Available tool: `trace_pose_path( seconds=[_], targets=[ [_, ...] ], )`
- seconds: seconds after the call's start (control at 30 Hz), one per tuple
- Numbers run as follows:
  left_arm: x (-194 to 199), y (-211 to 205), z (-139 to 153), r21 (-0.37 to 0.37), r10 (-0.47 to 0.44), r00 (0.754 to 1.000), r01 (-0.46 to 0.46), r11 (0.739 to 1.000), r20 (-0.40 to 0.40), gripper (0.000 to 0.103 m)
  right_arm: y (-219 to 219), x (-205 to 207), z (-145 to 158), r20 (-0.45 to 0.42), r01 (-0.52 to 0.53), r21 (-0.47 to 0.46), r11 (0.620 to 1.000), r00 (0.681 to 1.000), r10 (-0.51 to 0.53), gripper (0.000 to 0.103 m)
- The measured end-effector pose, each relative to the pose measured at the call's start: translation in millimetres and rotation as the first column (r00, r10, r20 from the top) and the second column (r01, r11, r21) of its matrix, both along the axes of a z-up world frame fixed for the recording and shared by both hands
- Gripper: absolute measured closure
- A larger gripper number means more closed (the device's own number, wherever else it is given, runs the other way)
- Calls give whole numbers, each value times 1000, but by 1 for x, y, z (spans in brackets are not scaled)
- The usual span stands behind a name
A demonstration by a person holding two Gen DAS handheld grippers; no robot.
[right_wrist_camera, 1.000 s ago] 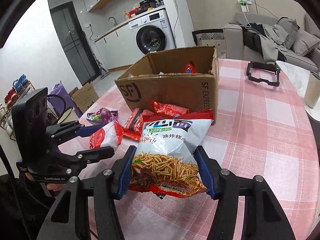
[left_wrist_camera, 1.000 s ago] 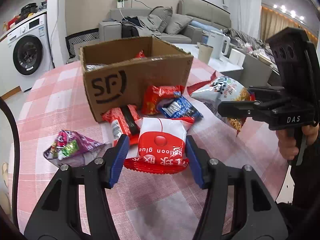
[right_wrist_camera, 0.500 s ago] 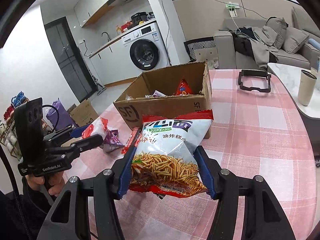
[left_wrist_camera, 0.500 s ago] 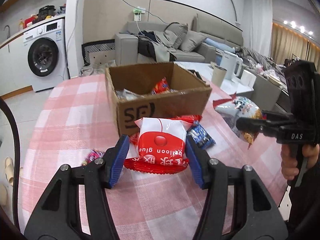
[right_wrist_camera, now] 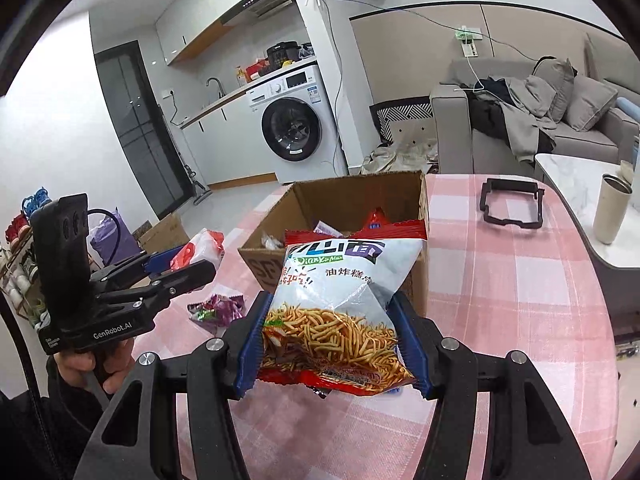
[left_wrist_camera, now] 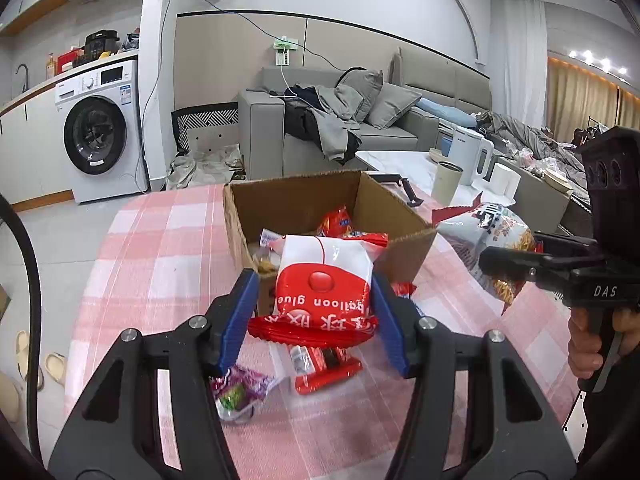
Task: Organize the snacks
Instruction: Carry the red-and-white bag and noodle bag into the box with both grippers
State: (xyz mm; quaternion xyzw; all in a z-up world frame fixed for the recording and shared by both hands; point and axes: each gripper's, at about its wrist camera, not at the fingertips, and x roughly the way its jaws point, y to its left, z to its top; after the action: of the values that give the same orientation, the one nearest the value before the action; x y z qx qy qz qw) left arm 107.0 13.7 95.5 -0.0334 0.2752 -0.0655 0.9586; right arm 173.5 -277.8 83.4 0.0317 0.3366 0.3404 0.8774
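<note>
While my left gripper clamps a puffy red-and-white packet, its blue pads press in on both sides and the jaws stand only partly apart, as wide as the packet. The packet has a white upper half, a red lower half with a round red dot, upside-down white lettering and a crimped red edge. It hangs above the table, just before the near rim of the open cardboard box.

My right gripper is closed the same way on a larger bag, white on top with purple and green print, a picture of orange fried sticks below and red crimped ends. It too is held off the table, in front of the box.

Inside the box lie a red pouch and some pale wrappers. On the pink checked cloth under my left gripper rest a purple packet and a red bar.
</note>
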Motion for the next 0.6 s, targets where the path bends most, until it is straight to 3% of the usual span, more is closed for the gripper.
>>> trace_pose_path(
  seconds=[0.6],
  targets=[
    [72, 5, 15, 13, 41, 999, -41, 999, 14, 49, 13, 33, 20, 14, 36, 30, 999, 999, -36, 43]
  ],
)
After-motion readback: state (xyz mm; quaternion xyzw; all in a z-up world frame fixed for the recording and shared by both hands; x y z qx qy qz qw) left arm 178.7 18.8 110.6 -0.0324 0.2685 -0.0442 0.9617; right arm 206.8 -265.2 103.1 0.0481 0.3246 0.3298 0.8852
